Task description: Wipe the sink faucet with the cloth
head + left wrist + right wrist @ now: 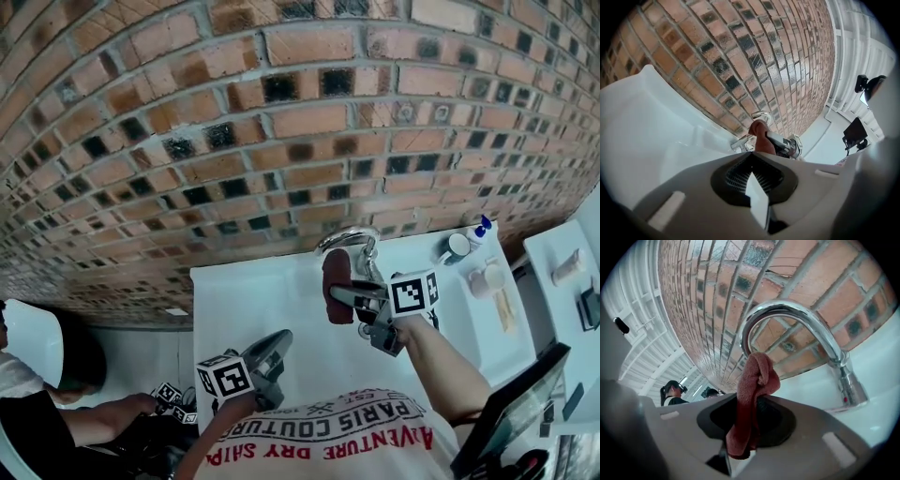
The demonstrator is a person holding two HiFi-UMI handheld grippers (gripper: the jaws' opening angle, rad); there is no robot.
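Note:
A chrome curved faucet (pixel 349 240) stands at the back of the white sink (pixel 244 300), against the brick wall. My right gripper (pixel 345 296) is shut on a dark red cloth (pixel 336 284) just in front of the spout. In the right gripper view the cloth (pixel 757 376) sticks up between the jaws of that gripper (pixel 751 416). Its top is right at the mouth of the faucet (pixel 797 315); contact cannot be told. My left gripper (pixel 270 358) hangs lower, over the sink's front, shut with nothing in it (pixel 751 161). From it, the faucet (pixel 761 115) and cloth (pixel 761 138) show ahead.
On the sink's right shoulder stand a blue-pump bottle (pixel 479 231), a cup (pixel 457 247) and small items (pixel 494 286). A white counter (pixel 562 281) lies further right, a dark screen (pixel 516 412) at lower right. A person (pixel 56 403) crouches at lower left.

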